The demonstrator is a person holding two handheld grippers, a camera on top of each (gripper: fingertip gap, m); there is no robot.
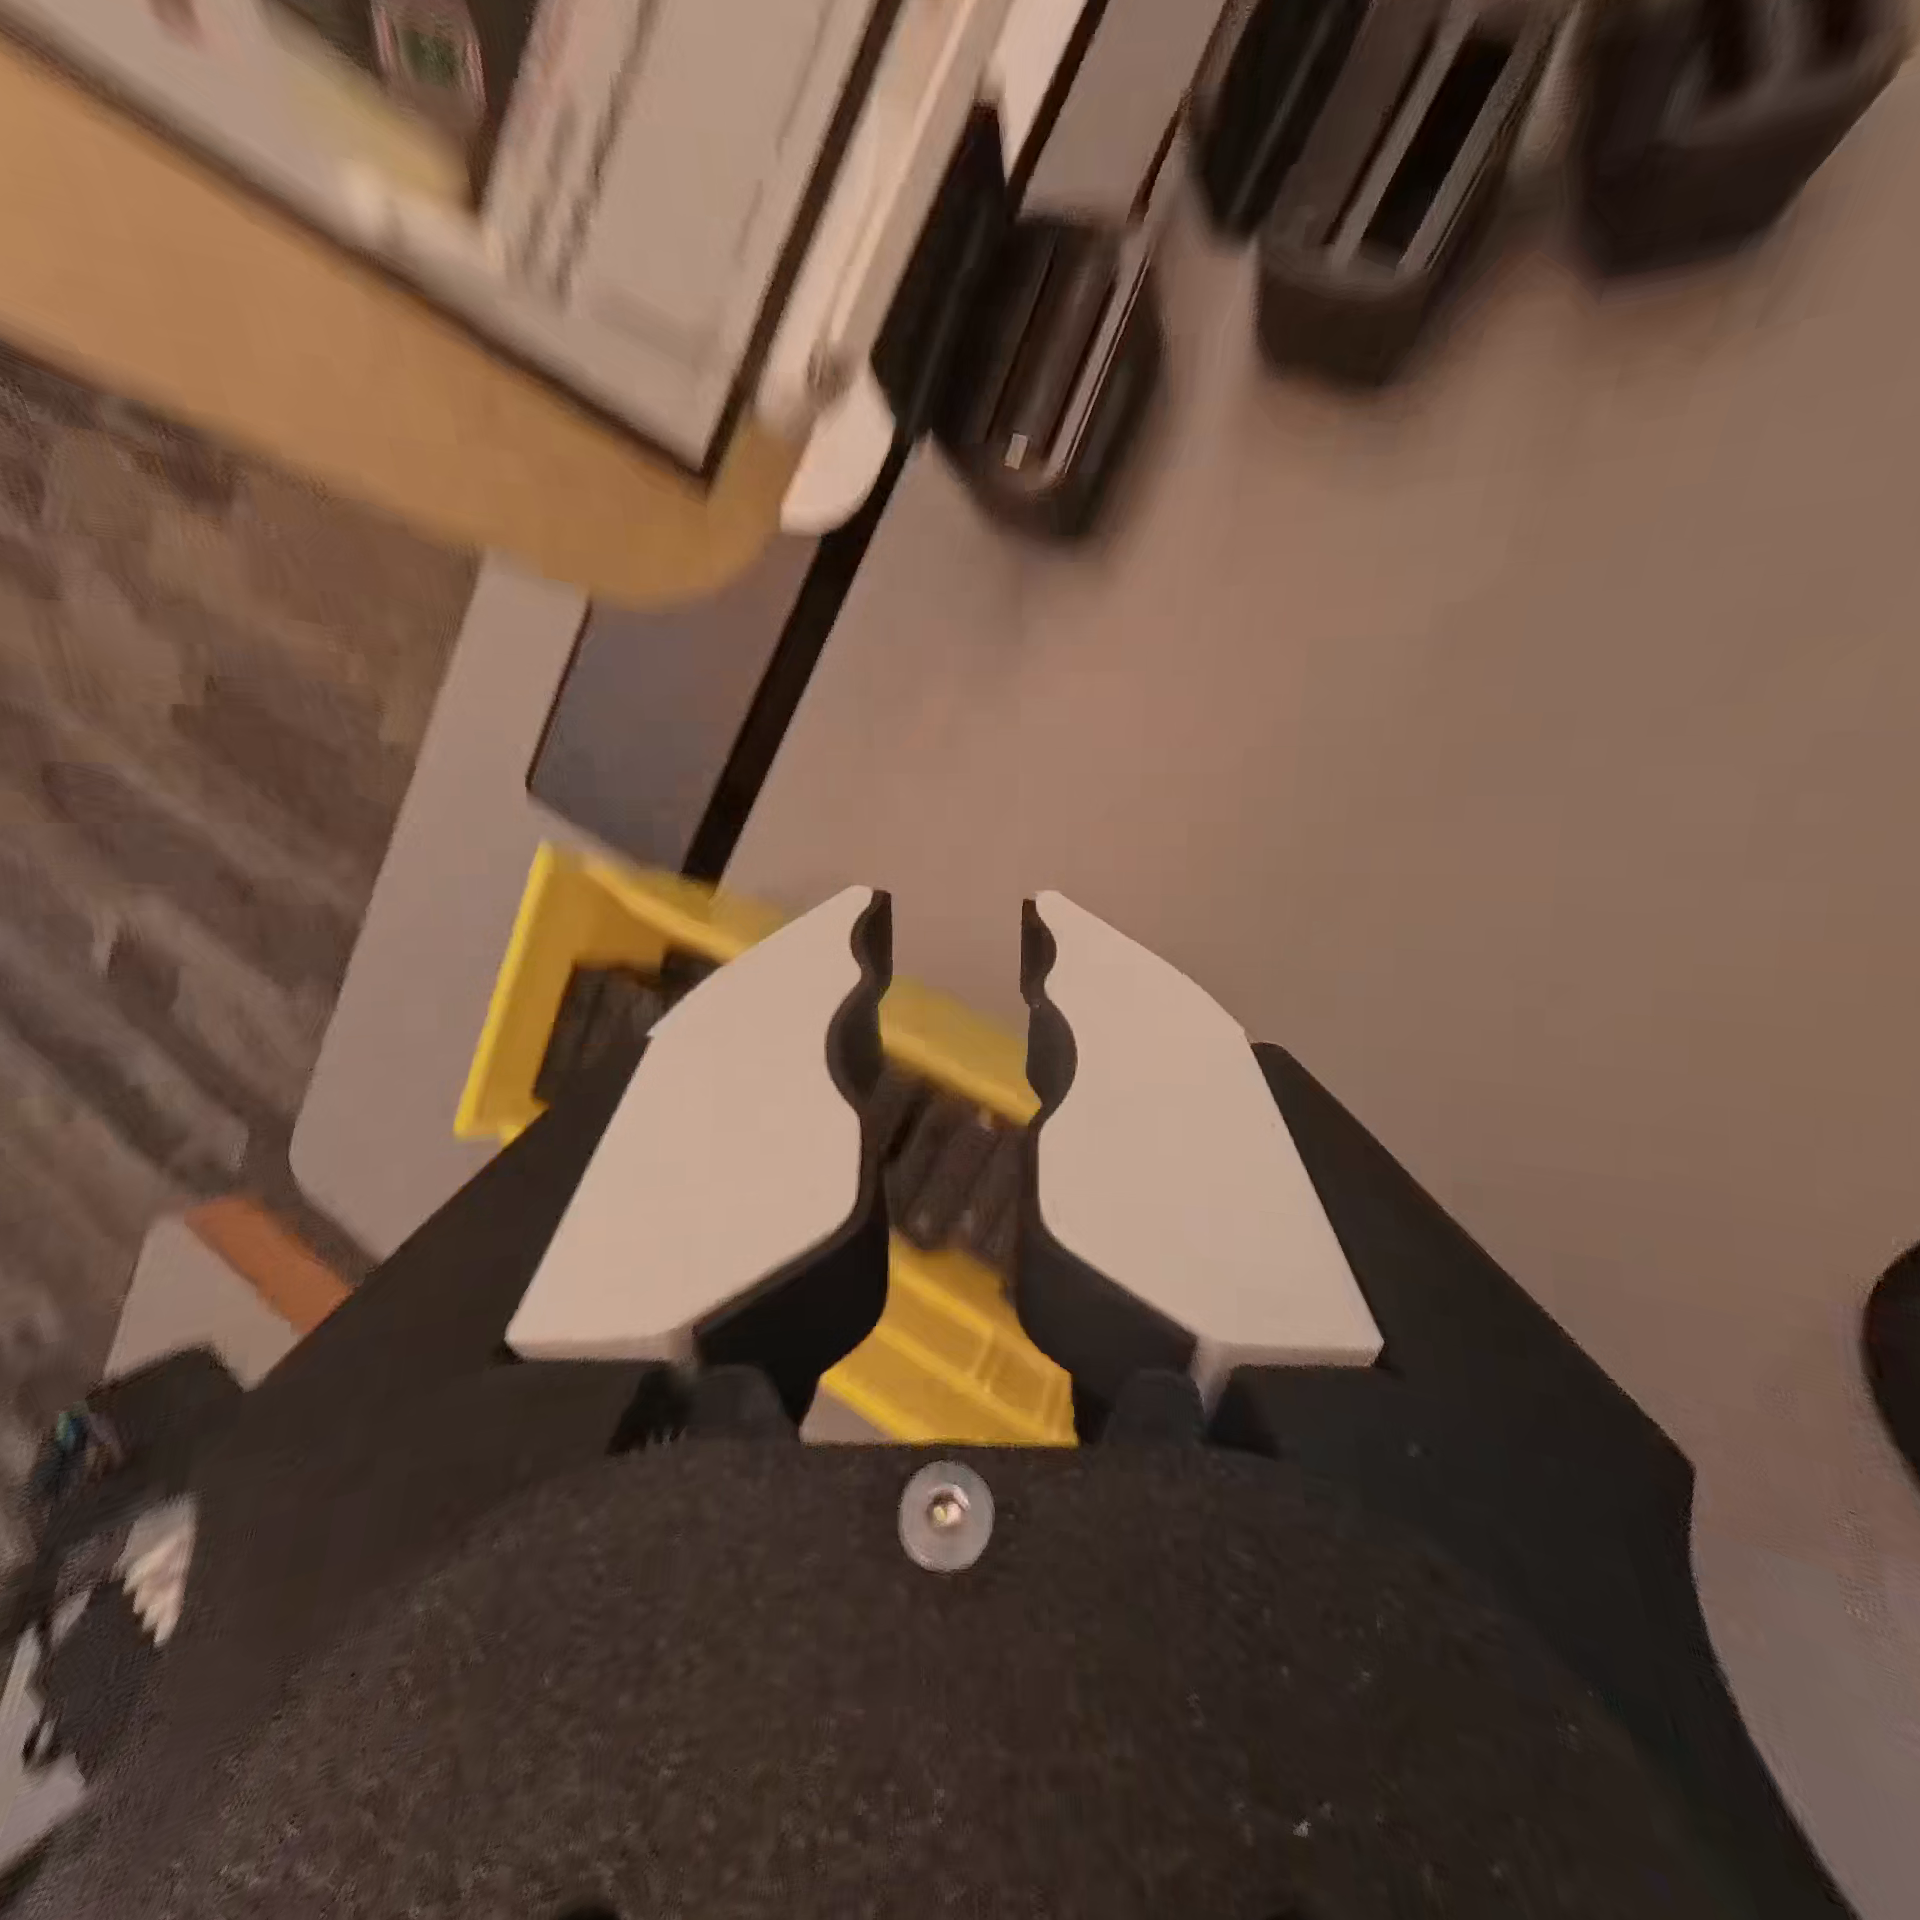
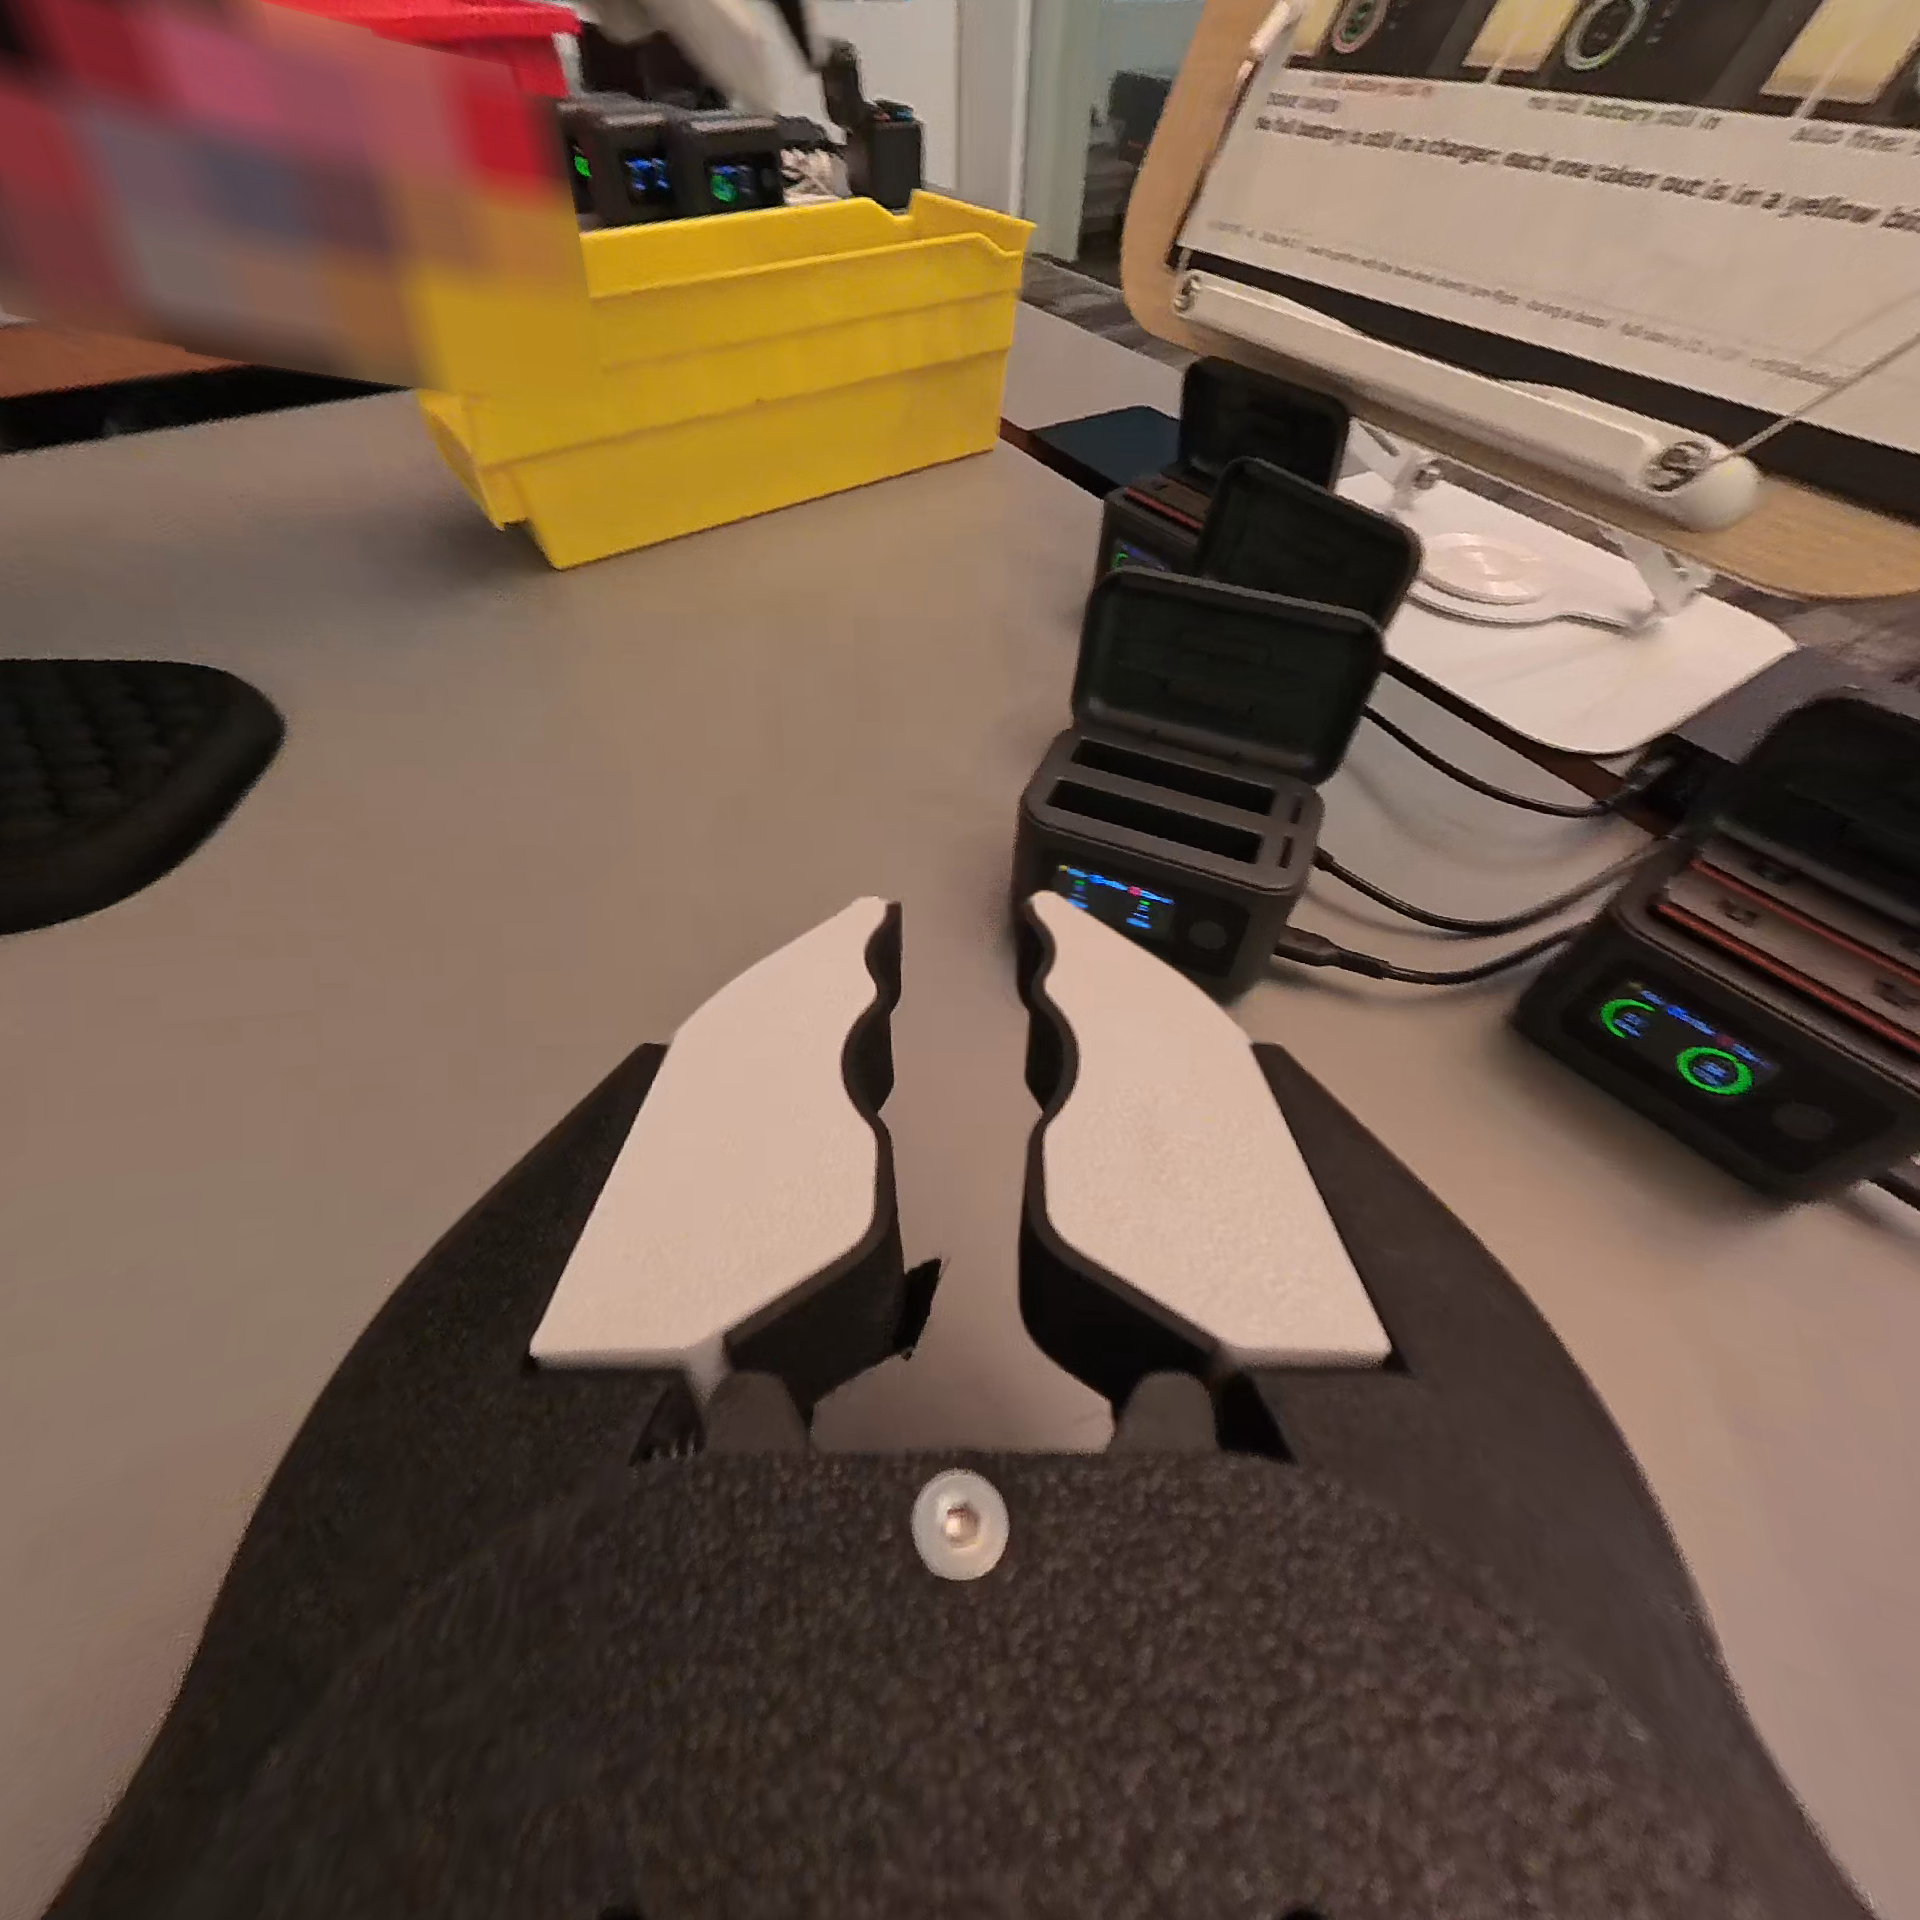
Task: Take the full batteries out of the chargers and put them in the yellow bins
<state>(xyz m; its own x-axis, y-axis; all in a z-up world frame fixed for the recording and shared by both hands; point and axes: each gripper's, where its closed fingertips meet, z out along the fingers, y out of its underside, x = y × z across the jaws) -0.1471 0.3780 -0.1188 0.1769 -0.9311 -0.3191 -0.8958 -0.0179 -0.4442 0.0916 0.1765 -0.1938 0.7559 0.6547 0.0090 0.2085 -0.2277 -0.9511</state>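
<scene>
Above the yellow bin (image 1: 940,1023) (batteries (image 1: 951,1174) inside), left gripper (image 1: 956,935) gapes.

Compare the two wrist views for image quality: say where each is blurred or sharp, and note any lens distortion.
Left wrist view: motion blur smears the chargers and floor, while the left gripper stays sharp above the yellow bin. Right wrist view: mostly sharp on the right gripper and nearest charger; a mosaic patch covers the upper left; wide-angle distortion bends the table.
</scene>
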